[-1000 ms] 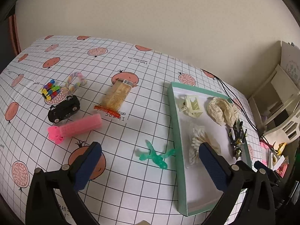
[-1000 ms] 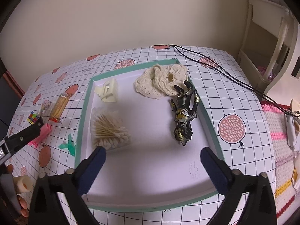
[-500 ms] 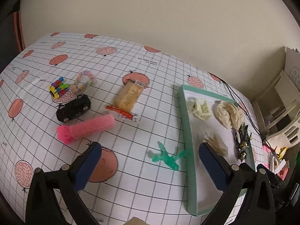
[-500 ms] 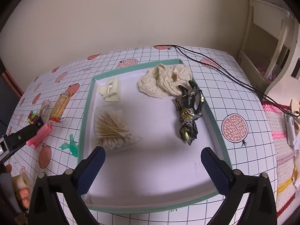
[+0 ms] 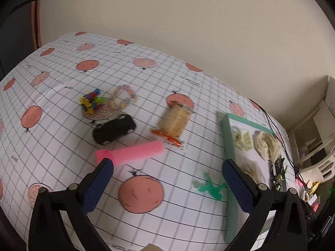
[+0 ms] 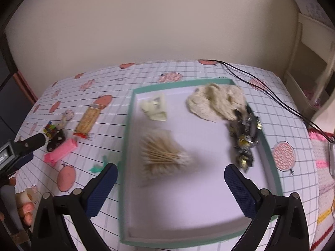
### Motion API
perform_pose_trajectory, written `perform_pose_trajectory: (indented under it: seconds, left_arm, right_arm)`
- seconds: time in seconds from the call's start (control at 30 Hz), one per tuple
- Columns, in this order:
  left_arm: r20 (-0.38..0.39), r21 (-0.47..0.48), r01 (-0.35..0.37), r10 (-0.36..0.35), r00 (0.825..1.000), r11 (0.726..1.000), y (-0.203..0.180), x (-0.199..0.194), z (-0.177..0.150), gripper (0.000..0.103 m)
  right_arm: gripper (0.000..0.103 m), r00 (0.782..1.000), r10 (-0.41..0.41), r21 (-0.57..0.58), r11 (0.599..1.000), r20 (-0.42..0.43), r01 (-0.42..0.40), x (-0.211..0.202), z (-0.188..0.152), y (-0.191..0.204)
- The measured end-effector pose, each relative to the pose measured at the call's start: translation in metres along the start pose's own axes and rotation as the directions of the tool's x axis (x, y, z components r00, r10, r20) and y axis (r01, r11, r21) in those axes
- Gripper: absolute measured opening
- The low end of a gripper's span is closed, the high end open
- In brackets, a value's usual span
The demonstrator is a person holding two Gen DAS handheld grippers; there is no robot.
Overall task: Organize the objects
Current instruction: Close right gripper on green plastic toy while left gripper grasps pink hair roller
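Since a second ago the left tool (image 5: pixel 167 179) has swung leftward over the surface (image 5: pixel 62 138), bringing the loose items nearer. Its jaws are spread wide and empty; nearest it lies the green figure (image 5: pixel 210 187), just beside the tray (image 5: pixel 227 138). Beyond sits the pink foam piece (image 5: pixel 134 152), then the black toy car (image 5: pixel 114 129) and the snack packet (image 5: pixel 174 121). The right tool (image 6: pixel 170 185) hovers over the tray, jaws wide and empty, above the cotton swabs (image 6: pixel 163 156). To do this well, I judge the left tool should come down straddling the pink piece across its narrow width, then close squarely.
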State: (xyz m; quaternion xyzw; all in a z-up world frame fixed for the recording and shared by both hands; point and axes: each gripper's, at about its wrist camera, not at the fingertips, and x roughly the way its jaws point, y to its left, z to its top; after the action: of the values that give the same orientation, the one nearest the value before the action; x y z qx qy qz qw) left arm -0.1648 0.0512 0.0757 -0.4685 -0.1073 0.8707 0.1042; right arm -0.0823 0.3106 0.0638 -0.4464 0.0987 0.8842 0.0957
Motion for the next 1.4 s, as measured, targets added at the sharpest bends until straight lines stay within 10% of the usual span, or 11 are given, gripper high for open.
perform_pose_trajectory:
  seconds: [0.43,1.23,1.4]
  left_arm:
    - [-0.010,-0.106,-0.049,0.049,0.999,0.993,0.061,-0.003,0.011,0.103]
    - [-0.052,-0.004,-0.112,0.112,0.992,0.994,0.075,0.012,0.018,0.103]
    - [-0.040,0.071,-0.150,0.153,0.987,0.986,0.065,0.019,0.019,0.085]
  right_arm:
    - [0.097,0.995,0.103,-0.130,0.986,-0.013,-0.103,0.010,0.000,0.074]
    - [0.046,0.978,0.075,-0.208,0.971,-0.195,-0.116,0.052,-0.017,0.113]
    - [0.041,0.975,0.071,-0.216,0.969,-0.209,-0.117,0.059,-0.019,0.118]
